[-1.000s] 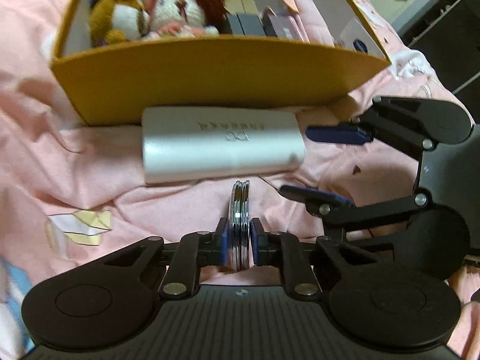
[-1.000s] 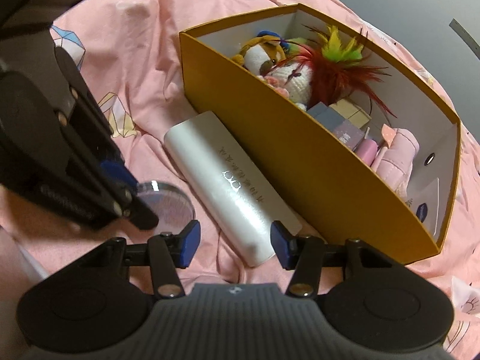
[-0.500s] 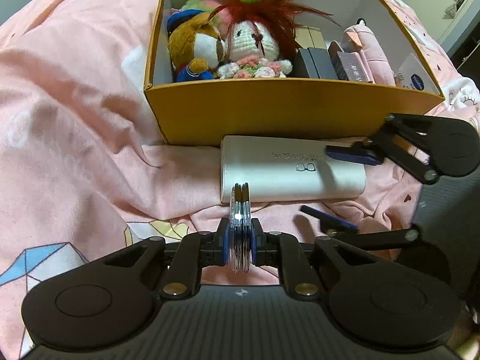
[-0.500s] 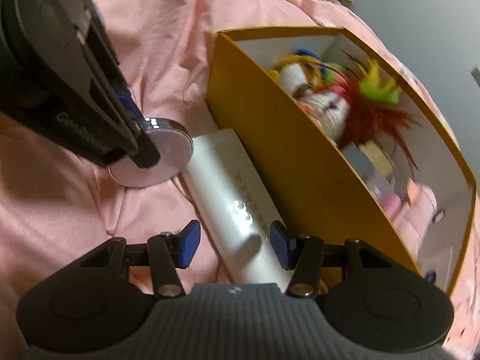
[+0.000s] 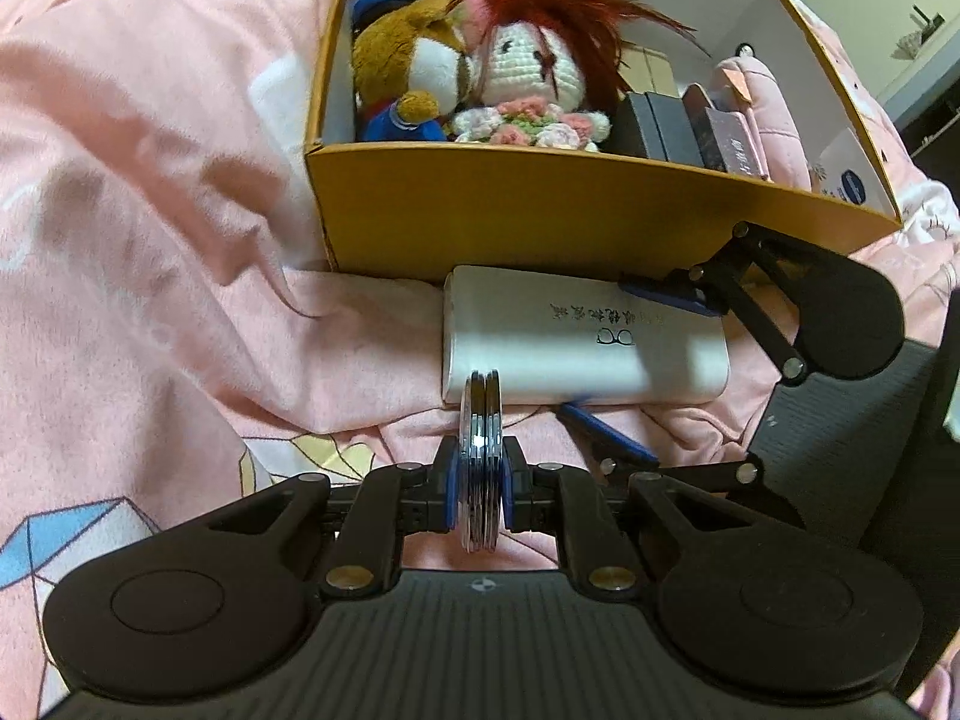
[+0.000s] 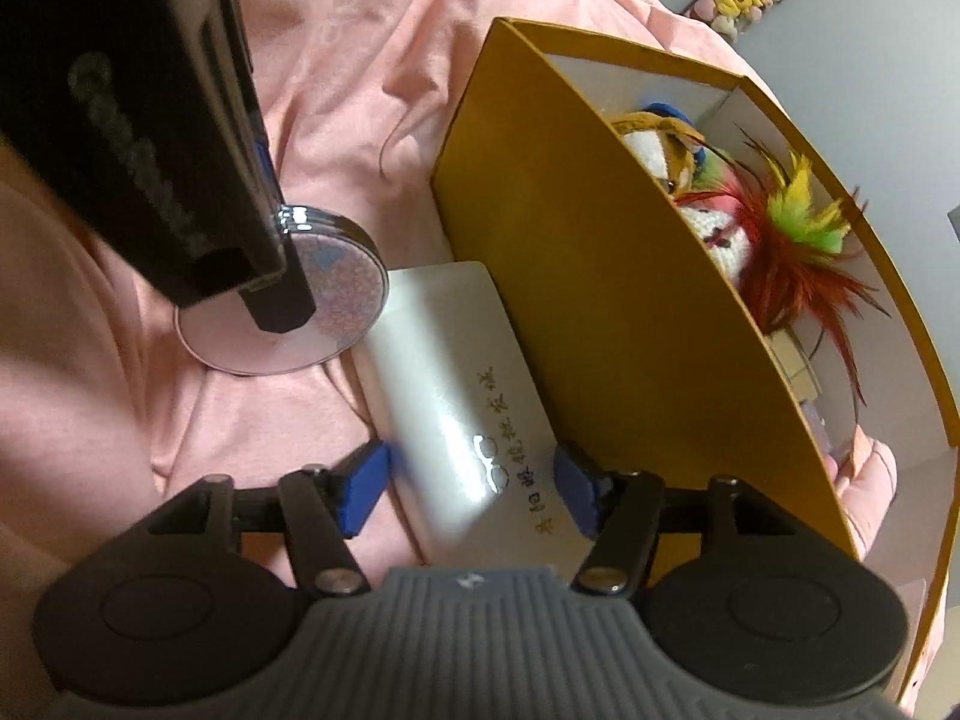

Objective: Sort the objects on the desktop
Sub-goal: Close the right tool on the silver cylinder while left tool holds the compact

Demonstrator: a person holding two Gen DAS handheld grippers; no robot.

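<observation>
The left gripper [image 5: 480, 495] was clamped on a round compact mirror [image 5: 480, 456], held on edge btwn the blue pads, chrome rim facing the cam; from the right wrist view the same compact [image 6: 336, 294] showed its glittery pink face w/ a small blue heart, hanging above the pink bedsheet [image 5: 150, 228]. The right gripper [image 6: 468, 489] had its jaws opening, straddling the near end of a white glasses case [image 6: 456, 396]; pads [image 6: 360, 480] sat either side of the case, not pressing on it as far as visible. The case [image 5: 576, 342] lay flat on the sheet, right alongside the long outer wall of the yellow cardboard box [image 5: 540, 210], gold lettering & a glasses logo on top. Inside the box: a brown plush dog [image 5: 408, 78], a crochet doll w/ red feather hair [image 5: 534, 66], dark small boxes [image 5: 660, 126] and a pink pouch [image 5: 762, 102] toward the far end.
</observation>
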